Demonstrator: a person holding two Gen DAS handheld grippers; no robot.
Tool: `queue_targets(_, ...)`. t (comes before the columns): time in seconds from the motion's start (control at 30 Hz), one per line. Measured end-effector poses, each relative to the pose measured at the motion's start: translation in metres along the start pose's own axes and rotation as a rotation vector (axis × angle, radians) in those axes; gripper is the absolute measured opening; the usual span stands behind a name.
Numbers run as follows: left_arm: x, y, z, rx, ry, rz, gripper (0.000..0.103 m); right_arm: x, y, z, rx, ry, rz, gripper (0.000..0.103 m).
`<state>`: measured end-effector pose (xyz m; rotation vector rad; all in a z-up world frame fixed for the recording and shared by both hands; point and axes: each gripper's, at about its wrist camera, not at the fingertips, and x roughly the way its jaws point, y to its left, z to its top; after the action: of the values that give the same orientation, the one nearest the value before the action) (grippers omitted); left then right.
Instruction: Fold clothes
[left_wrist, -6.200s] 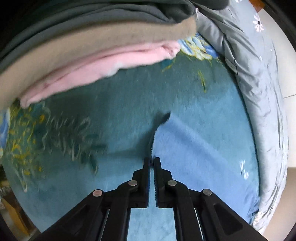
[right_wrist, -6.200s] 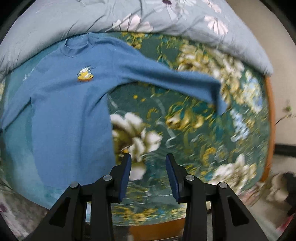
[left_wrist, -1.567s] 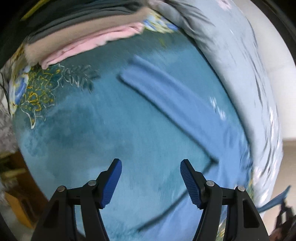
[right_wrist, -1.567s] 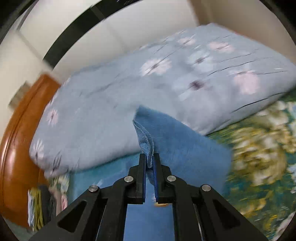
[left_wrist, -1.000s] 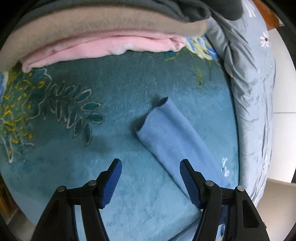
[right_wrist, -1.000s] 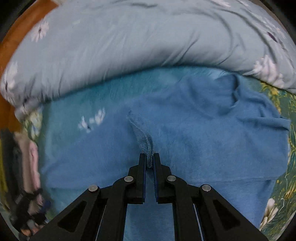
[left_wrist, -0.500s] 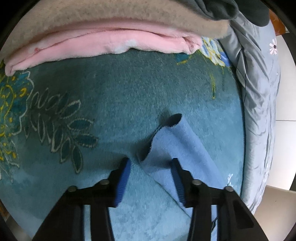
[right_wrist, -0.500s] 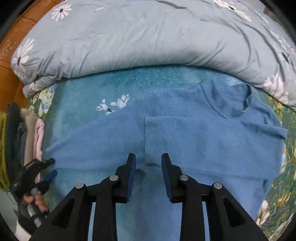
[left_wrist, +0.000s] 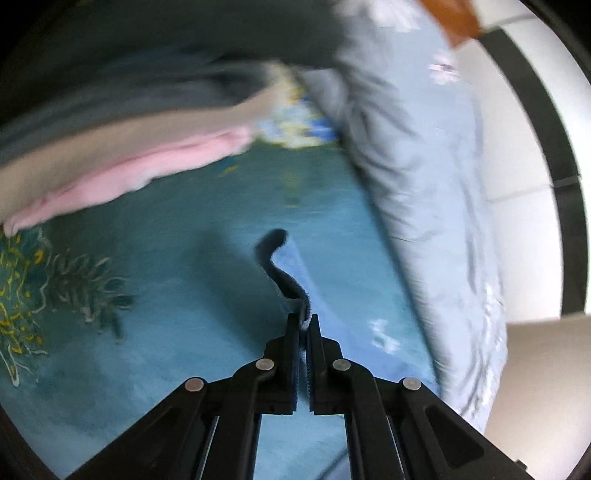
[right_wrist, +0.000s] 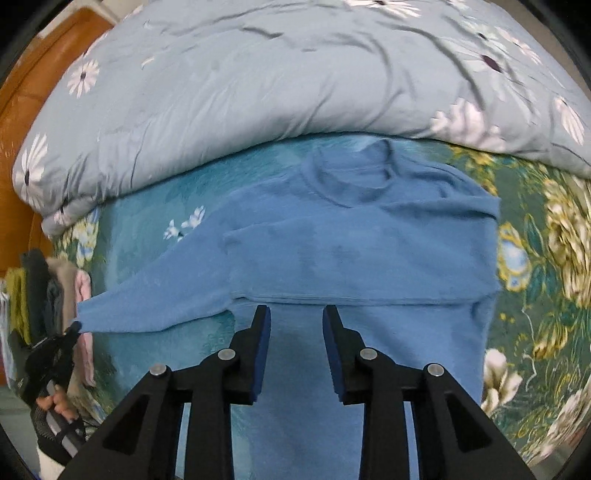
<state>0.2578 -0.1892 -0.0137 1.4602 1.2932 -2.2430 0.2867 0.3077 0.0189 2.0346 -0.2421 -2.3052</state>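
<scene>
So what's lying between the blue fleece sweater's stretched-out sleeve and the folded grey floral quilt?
Only bare teal floral blanket, seen from the right wrist. Sweater sleeve and quilt stay apart there.

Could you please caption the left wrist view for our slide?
Left gripper shut on the blue sweater's sleeve cuff, lifted above the teal bedspread.

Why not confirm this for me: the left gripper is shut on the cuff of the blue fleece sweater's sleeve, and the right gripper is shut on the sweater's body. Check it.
One part is wrong. The right gripper is open, hovering over the blue fleece sweater and holding nothing, as the right wrist view shows. The rest stands: the left gripper is shut on the sleeve cuff.
</scene>
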Motion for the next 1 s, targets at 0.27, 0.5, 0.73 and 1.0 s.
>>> queue_targets(0.27, -0.016, -0.138, -0.065, 0.256, 0.037, -0.109, 0.003, -0.041, -0.070, -0.012, 0.076, -0.057, 0.051, 0.030)
queue_targets(0.5, 0.018, -0.246, -0.159, 0.446, 0.156, -0.153, 0.003, -0.071, -0.174, -0.032, 0.215, -0.105, 0.052, 0.030)
queue_targets(0.73, 0.072, -0.322, -0.256, 0.588, 0.313, -0.169, 0.003, -0.069, -0.268, -0.062, 0.370, -0.087, 0.032, 0.030)
queue_targets(1.0, 0.158, -0.356, -0.349, 0.740, 0.485, -0.055, 0.003, -0.051, -0.316, -0.084, 0.489, -0.048, 0.035, 0.030)
